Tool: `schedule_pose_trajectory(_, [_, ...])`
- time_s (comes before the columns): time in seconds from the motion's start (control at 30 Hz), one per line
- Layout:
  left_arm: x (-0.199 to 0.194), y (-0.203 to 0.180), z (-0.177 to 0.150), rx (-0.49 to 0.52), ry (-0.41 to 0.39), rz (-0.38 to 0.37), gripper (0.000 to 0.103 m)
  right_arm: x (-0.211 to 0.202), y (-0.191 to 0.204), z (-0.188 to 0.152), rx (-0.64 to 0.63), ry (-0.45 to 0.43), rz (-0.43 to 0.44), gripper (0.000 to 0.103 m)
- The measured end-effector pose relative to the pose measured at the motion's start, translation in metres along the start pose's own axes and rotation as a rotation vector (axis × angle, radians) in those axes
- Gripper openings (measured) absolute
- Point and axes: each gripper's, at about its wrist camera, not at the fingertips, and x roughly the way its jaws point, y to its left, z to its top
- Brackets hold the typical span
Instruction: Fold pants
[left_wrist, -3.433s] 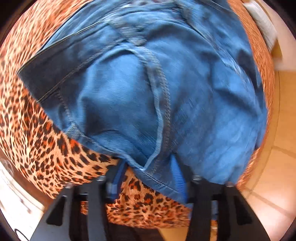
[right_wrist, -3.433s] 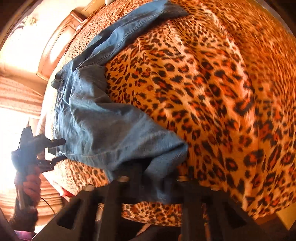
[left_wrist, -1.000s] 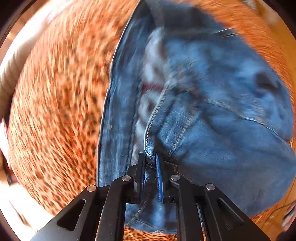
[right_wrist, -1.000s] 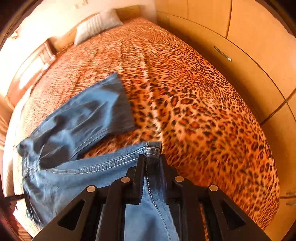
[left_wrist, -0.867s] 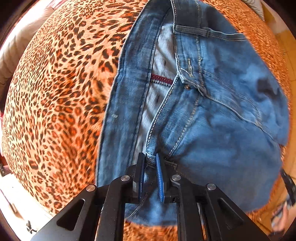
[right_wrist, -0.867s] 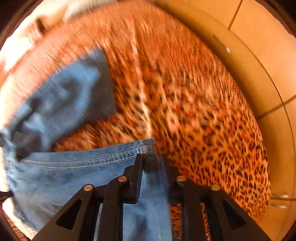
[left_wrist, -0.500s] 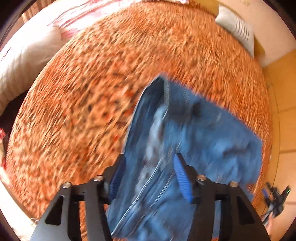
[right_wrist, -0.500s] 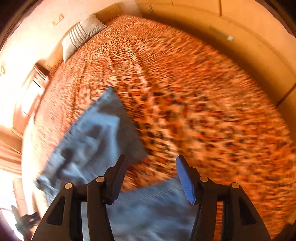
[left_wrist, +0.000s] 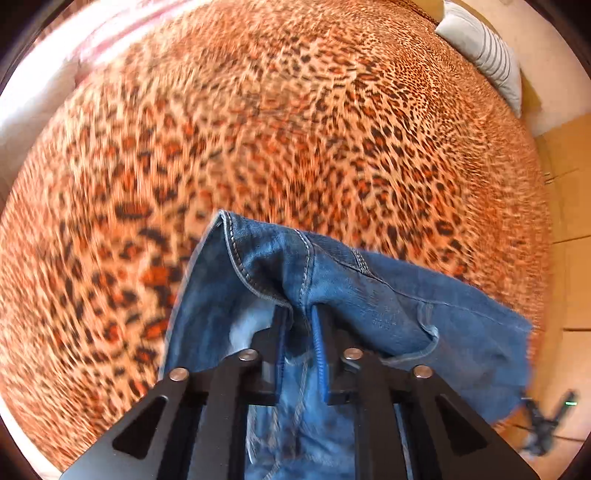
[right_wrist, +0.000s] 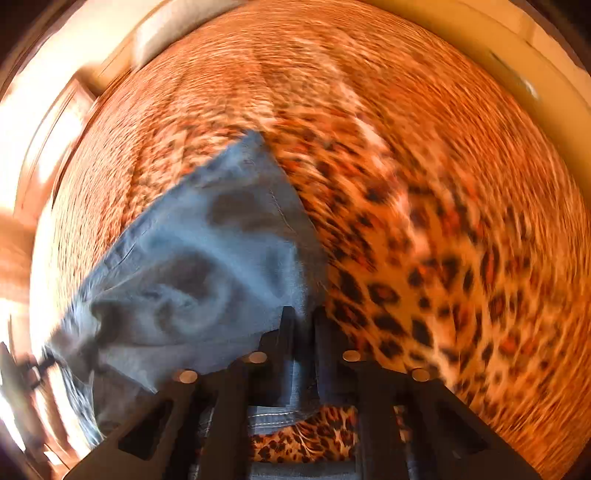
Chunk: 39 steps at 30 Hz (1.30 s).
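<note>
Blue denim pants (left_wrist: 369, 295) lie on a leopard-print bedspread (left_wrist: 258, 110). My left gripper (left_wrist: 299, 314) is shut on a stitched seam fold of the pants near the waistband. In the right wrist view the pants (right_wrist: 207, 258) spread to the left as a pale blue leg. My right gripper (right_wrist: 301, 314) is shut on the leg's edge, and a hem shows below the fingers. The view is blurred by motion.
A striped white pillow (left_wrist: 484, 51) lies at the far right head of the bed. Wooden wardrobe panels (left_wrist: 572, 206) stand on the right. The other gripper (left_wrist: 546, 424) shows small at the lower right. The bedspread (right_wrist: 443, 184) fills the right wrist view.
Both grippers were open half a second ago and have now shut on the denim. Both views are lower and closer to the pants.
</note>
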Motion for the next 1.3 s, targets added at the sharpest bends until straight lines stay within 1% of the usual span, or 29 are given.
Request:
schedule_pose_trajectory(0.07, [0.01,-0.013,0.007,0.055,-0.015,0.137,0.002,-0.013,0.008,0.011,-0.053,-0.078,-0.061,0.01])
schedule_pose_trajectory(0.1, [0.017,-0.015,0.01,0.073,-0.001,0.206,0.002,-0.008,0.012,0.017,-0.097,-0.074,-0.15,0.009])
schedule_pose_trajectory(0.13, [0.024,-0.014,0.012,0.076,0.032,0.236,0.002,0.006,0.013,0.024,-0.122,-0.01,-0.218,0.01])
schedule_pose_trajectory(0.17, [0.026,-0.008,0.014,0.062,0.066,0.18,0.002,0.017,0.01,0.027,-0.114,0.06,-0.218,0.011])
schedule_pose_trajectory(0.2, [0.022,-0.001,0.015,0.043,0.077,0.109,0.003,0.024,0.003,0.031,-0.08,0.115,-0.216,0.023])
schedule_pose_trajectory(0.23, [0.016,0.008,0.016,0.013,0.068,0.022,0.003,0.016,-0.001,0.034,-0.05,0.082,-0.191,0.025])
schedule_pose_trajectory(0.27, [0.01,0.017,0.018,-0.016,0.061,-0.044,0.007,0.001,-0.005,0.041,-0.005,0.012,-0.129,0.036])
schedule_pose_trajectory(0.3, [0.008,0.023,0.021,-0.041,0.056,-0.084,0.011,-0.008,-0.009,0.048,0.034,-0.033,-0.054,0.058])
schedule_pose_trajectory(0.33, [0.006,0.029,0.024,-0.069,0.049,-0.119,0.014,-0.014,-0.012,0.056,0.071,-0.062,0.015,0.066])
schedule_pose_trajectory(0.37, [0.007,0.031,0.027,-0.086,0.043,-0.135,0.025,-0.015,-0.012,0.066,0.094,-0.079,0.048,0.069])
schedule_pose_trajectory(0.4, [0.008,0.031,0.029,-0.098,0.042,-0.15,0.036,-0.013,-0.009,0.075,0.099,-0.085,0.055,0.069])
schedule_pose_trajectory(0.47, [0.012,0.028,0.027,-0.112,0.049,-0.178,0.046,-0.001,-0.008,0.09,0.097,-0.055,0.068,0.067])
schedule_pose_trajectory(0.53, [0.021,0.02,0.022,-0.108,0.079,-0.222,0.048,0.016,-0.002,0.102,0.102,-0.042,0.043,0.067])
schedule_pose_trajectory(0.63, [0.036,0.011,0.023,-0.094,0.105,-0.185,0.046,0.034,0.006,0.113,0.099,-0.046,0.071,0.066])
schedule_pose_trajectory(0.67, [0.045,0.01,0.024,-0.102,0.115,-0.16,0.041,0.042,0.014,0.115,0.065,-0.028,0.063,0.062])
schedule_pose_trajectory(0.7, [0.049,0.009,0.025,-0.104,0.124,-0.153,0.021,0.05,0.024,0.115,0.012,-0.003,0.043,0.041])
schedule_pose_trajectory(0.73, [0.055,0.005,0.027,-0.092,0.131,-0.12,0.014,0.057,0.035,0.111,-0.06,0.024,-0.009,0.03])
schedule_pose_trajectory(0.77, [0.058,0.002,0.028,-0.078,0.125,-0.088,0.012,0.059,0.047,0.11,-0.134,0.024,-0.075,0.015])
schedule_pose_trajectory(0.8, [0.06,-0.003,0.028,-0.065,0.115,-0.066,0.011,0.058,0.056,0.111,-0.195,0.015,-0.084,0.011])
schedule_pose_trajectory(0.87, [0.066,-0.014,0.03,-0.041,0.101,-0.015,0.01,0.052,0.068,0.118,-0.239,-0.023,-0.118,0.011])
schedule_pose_trajectory(0.93, [0.07,-0.021,0.034,-0.028,0.091,0.026,0.009,0.043,0.072,0.132,-0.237,-0.099,-0.138,0.011])
schedule_pose_trajectory(0.97, [0.072,-0.021,0.038,-0.049,0.109,0.035,0.009,0.047,0.072,0.138,-0.216,-0.09,-0.155,0.011])
schedule_pose_trajectory(1.03, [0.068,-0.016,0.041,-0.06,0.142,-0.005,0.009,0.064,0.072,0.146,-0.178,-0.033,-0.17,0.014])
schedule_pose_trajectory(1.1, [0.056,-0.001,0.041,-0.077,0.147,-0.108,0.013,0.073,0.074,0.151,-0.165,-0.021,-0.171,0.023])
schedule_pose_trajectory(1.13, [0.048,0.009,0.042,-0.09,0.14,-0.143,0.015,0.068,0.07,0.15,-0.145,-0.04,-0.154,0.027])
schedule_pose_trajectory(1.17, [0.04,0.018,0.04,-0.1,0.12,-0.171,0.016,0.061,0.061,0.149,-0.1,-0.062,-0.082,0.038])
schedule_pose_trajectory(1.2, [0.033,0.022,0.037,-0.09,0.105,-0.17,0.025,0.055,0.051,0.147,-0.06,-0.076,-0.027,0.043])
schedule_pose_trajectory(1.23, [0.027,0.023,0.032,-0.058,0.092,-0.16,0.034,0.049,0.044,0.143,-0.034,-0.084,-0.009,0.045])
schedule_pose_trajectory(1.3, [0.018,0.022,0.015,-0.003,0.08,-0.153,0.045,0.042,0.028,0.132,0.001,-0.065,0.049,0.047])
